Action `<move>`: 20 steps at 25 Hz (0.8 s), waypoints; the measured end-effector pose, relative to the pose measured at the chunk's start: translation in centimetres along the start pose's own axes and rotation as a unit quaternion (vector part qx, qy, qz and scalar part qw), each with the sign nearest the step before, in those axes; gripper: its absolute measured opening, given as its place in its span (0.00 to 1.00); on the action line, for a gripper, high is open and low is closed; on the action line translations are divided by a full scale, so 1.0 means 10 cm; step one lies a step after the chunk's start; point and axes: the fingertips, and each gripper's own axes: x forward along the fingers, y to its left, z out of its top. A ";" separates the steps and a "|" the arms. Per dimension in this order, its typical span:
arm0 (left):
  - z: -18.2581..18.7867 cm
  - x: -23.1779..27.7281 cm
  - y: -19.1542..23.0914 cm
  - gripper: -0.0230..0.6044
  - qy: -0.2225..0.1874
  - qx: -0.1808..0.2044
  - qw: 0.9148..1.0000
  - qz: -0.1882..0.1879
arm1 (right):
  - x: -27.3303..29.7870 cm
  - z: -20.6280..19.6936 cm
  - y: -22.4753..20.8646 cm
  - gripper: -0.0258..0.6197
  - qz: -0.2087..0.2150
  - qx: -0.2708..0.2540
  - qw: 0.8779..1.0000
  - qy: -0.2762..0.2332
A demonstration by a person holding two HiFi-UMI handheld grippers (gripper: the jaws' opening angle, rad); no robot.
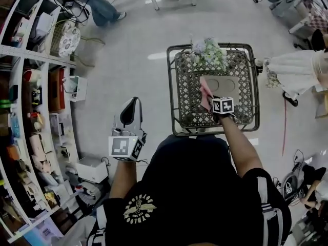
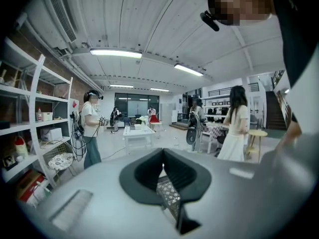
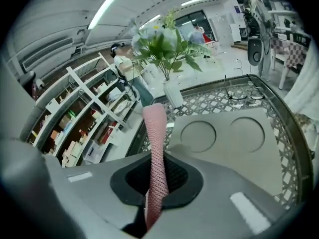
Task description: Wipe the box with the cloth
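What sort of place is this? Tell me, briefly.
Probably a large open indoor workspace: white shelving stocked with boxes, long ceiling strip lights, and a person wearing cabled gear near a low white table.

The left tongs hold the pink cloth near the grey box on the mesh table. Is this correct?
No, only the side is wrong: the right tongs hold the pink cloth near the grey box on the mesh table. The right gripper view shows the cloth pinched between them.
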 end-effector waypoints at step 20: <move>0.01 0.08 -0.06 0.04 0.010 0.013 1.000 -0.013 | -0.07 -0.27 -0.69 0.07 -0.091 -0.001 0.995 0.051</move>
